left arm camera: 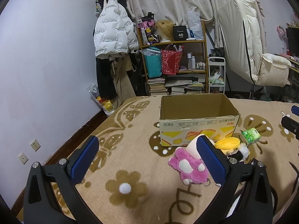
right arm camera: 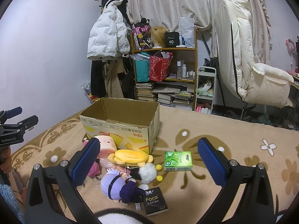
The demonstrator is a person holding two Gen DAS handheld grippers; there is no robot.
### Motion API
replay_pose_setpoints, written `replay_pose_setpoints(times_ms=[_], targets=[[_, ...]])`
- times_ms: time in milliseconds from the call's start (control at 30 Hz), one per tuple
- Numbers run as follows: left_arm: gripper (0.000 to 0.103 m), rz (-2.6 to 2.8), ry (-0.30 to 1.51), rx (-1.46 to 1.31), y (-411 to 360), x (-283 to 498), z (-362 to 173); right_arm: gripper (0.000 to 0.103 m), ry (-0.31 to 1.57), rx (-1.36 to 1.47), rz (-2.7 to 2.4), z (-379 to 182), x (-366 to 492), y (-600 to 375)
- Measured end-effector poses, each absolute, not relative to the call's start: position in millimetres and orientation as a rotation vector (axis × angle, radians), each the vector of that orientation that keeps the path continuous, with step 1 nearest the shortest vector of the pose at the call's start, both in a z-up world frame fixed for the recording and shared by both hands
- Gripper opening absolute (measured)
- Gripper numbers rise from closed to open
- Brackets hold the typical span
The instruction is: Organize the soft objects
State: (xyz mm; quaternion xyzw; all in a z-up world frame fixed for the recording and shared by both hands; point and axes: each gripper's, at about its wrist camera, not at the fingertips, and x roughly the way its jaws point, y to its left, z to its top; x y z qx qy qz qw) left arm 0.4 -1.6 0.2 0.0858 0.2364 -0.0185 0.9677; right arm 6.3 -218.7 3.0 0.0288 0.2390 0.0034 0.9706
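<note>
Hovering wide open, the right gripper [right arm camera: 147,160] is nearer the yellow plush [right arm camera: 130,155] than the equally open left gripper [left arm camera: 147,160].

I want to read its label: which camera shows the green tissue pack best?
The right wrist view: the green tissue pack lies flat on the blanket, whole and unobstructed. In the left wrist view it sits small and angled beside the cardboard box.
</note>
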Motion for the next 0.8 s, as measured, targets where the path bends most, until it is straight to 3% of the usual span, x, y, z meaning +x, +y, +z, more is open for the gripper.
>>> replay_pose_setpoints(times_ms=[800], targets=[[0.103, -0.049, 0.48, 0.179, -4.5, -0.6, -3.9, 0.103, 0.486, 0.056, 0.003, 4.1, 7.0, -218.0]])
